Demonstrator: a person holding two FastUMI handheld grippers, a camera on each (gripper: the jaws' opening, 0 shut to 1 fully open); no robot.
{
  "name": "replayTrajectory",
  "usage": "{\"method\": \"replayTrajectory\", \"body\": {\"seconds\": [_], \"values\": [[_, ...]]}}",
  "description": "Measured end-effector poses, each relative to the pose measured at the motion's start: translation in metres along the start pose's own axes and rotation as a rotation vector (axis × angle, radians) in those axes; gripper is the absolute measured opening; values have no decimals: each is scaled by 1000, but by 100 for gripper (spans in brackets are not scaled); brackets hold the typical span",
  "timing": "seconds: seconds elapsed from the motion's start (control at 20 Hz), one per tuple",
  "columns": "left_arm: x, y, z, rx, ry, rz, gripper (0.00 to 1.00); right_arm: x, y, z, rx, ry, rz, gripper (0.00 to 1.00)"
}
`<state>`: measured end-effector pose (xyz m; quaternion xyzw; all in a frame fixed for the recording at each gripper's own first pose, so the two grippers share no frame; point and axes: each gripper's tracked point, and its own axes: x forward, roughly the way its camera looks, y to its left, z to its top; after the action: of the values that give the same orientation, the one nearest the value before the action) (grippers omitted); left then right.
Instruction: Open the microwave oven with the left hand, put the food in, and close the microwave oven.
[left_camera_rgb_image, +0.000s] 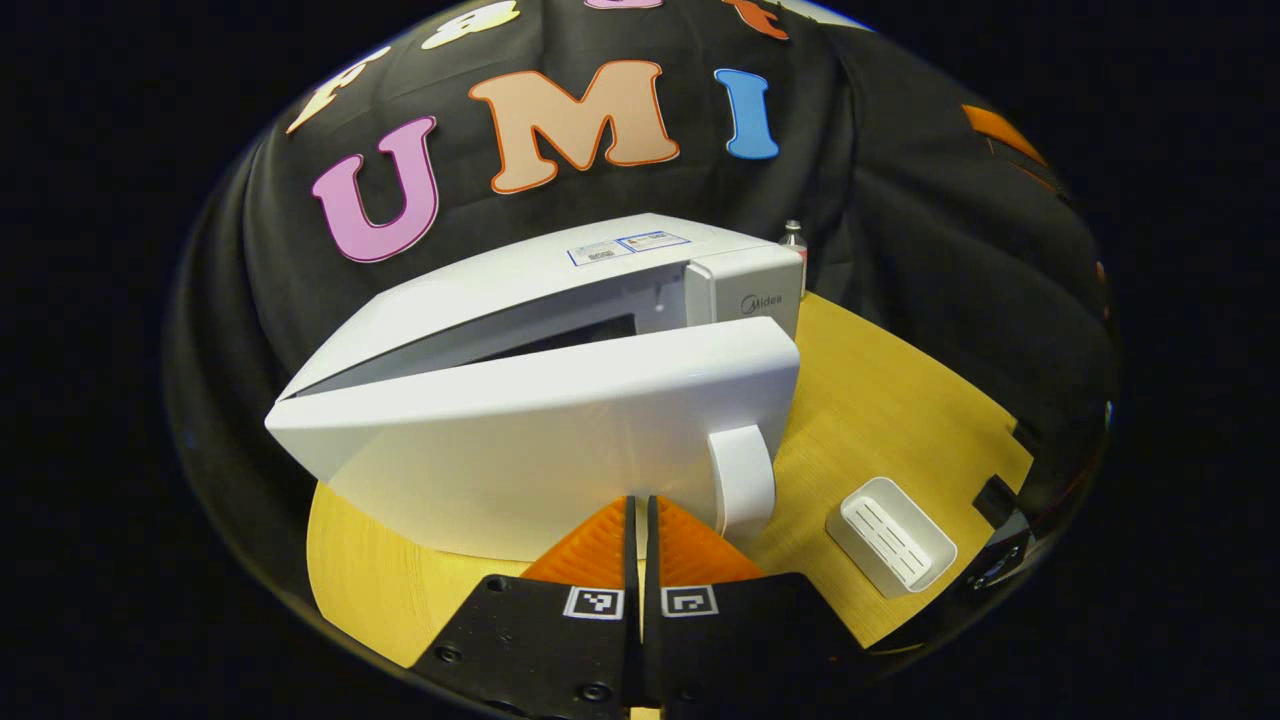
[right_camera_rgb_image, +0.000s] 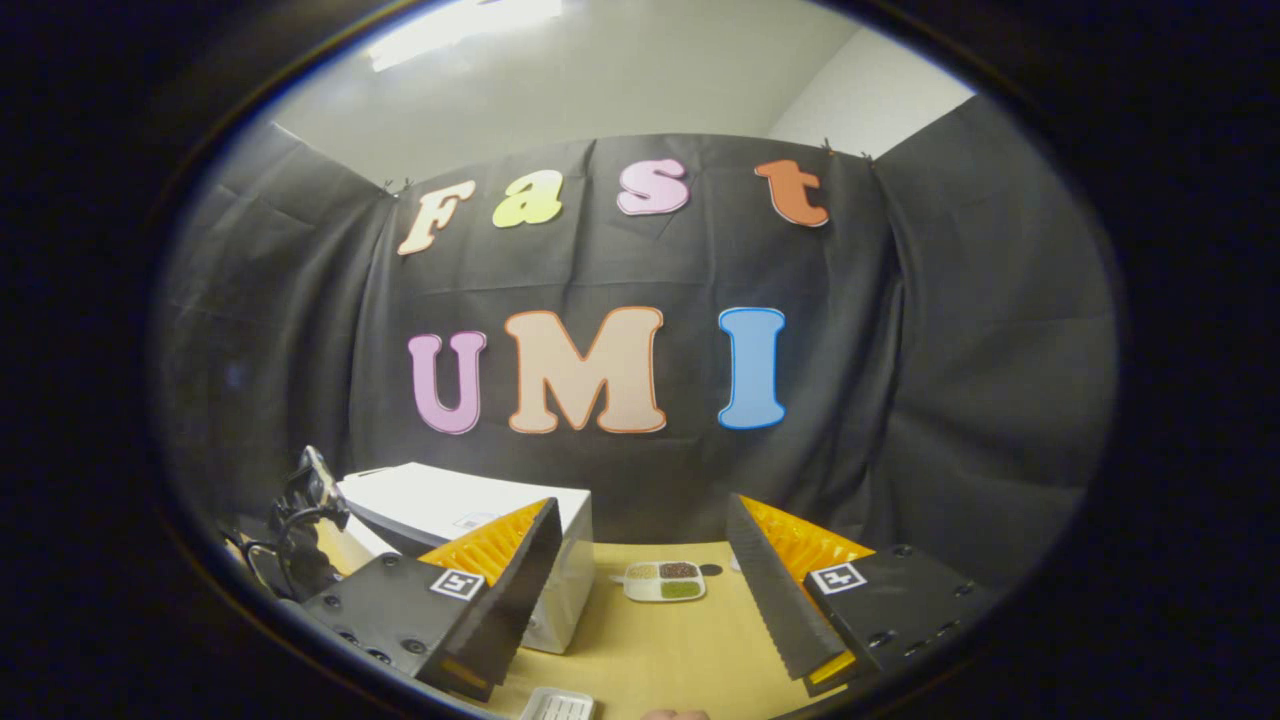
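Note:
The white microwave (left_camera_rgb_image: 560, 300) stands on the wooden table (left_camera_rgb_image: 880, 400) with its door (left_camera_rgb_image: 540, 440) swung partly open. The door's handle (left_camera_rgb_image: 745, 480) is at its right end. My left gripper (left_camera_rgb_image: 640, 512) is shut with nothing between its fingers, right at the door's lower edge and just left of the handle. My right gripper (right_camera_rgb_image: 642, 505) is held open above the table, empty. Beyond it lies a small compartment tray of food (right_camera_rgb_image: 663, 580), to the right of the microwave (right_camera_rgb_image: 470, 500). The left gripper (right_camera_rgb_image: 305, 510) also shows at the far left.
A white slotted dish (left_camera_rgb_image: 890, 535) lies on the table to the right of the door, and shows again as the dish (right_camera_rgb_image: 558, 705) near the front edge. A small bottle (left_camera_rgb_image: 793, 235) stands behind the microwave. Black cloth walls close in the table.

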<state>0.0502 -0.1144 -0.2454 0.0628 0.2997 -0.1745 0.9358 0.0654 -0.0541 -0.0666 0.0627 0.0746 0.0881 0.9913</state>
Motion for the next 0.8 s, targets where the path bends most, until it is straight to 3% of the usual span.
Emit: {"method": "replayTrajectory", "body": {"seconds": [0.15, 0.3, 0.6, 0.8], "values": [[8, 8, 11, 1, -25, 44, 0, 0, -4, -1, 10, 7, -7, 96], [17, -1, 23, -22, -46, 8, 0, -2, -4, -2, 10, 9, -13, 96], [38, 6, 52, 53, -96, 43, 0, 1, -7, -5, 0, 19, -25, 96], [43, -3, 47, 30, -93, 16, 0, 4, -15, -3, 1, 14, -47, 96]]}}
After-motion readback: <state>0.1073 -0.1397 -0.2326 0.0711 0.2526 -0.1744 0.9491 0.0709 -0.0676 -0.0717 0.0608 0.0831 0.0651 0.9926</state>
